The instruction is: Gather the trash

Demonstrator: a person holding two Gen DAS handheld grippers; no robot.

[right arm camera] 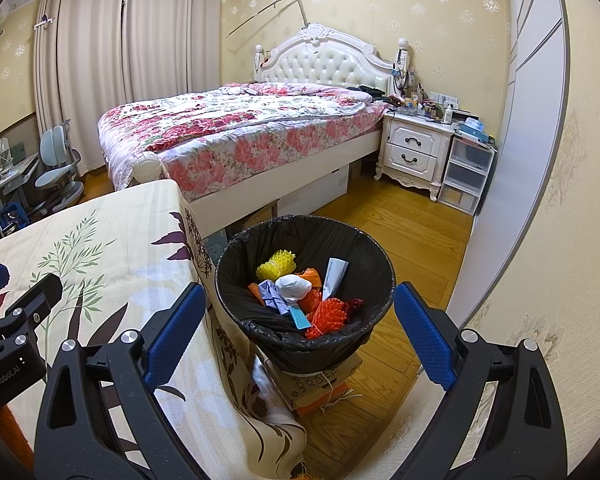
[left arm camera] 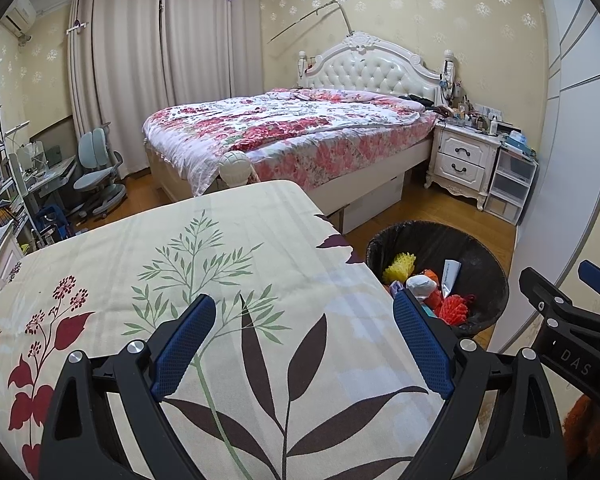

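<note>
Left wrist view: the left hand-held gripper (left arm camera: 304,312) hangs spread wide over the desk (left arm camera: 260,240), nothing between its blue pads.
Desk cover: a cream cloth printed with green sprigs, red flowers and dark leaves.
Trash bin (left arm camera: 496,292): on the floor just beside the desk's right edge, lined with a black bag and holding yellow and orange foam nets, a white wad and a paper slip.
Around: a bed (left arm camera: 292,128) with a floral quilt beyond the desk, a white nightstand (left arm camera: 462,158) crowded with small bottles, a blue-grey chair (left arm camera: 98,172) near the curtains.
Cut off: the right hand-held gripper (left arm camera: 572,304) enters at the right edge, only partly seen.
Writing: "DAS" on that gripper's body.

Right wrist view: the right hand-held gripper (right arm camera: 300,312) is spread wide and empty, with the trash bin (right arm camera: 240,292) framed between its fingers.
Trash (right arm camera: 296,286): a white wad sits on top, with purple paper, a blue strip and orange netting around it.
Under the bin: a stack of boxes tied with string; their print is too distorted to read.
Left edge: the left hand-held gripper (right arm camera: 4,280) over the desk (right arm camera: 120,220), its body marked "GenRobot.AI".
Blocked: the desk cloth hangs down beside the bin, hiding the desk's legs.
</note>
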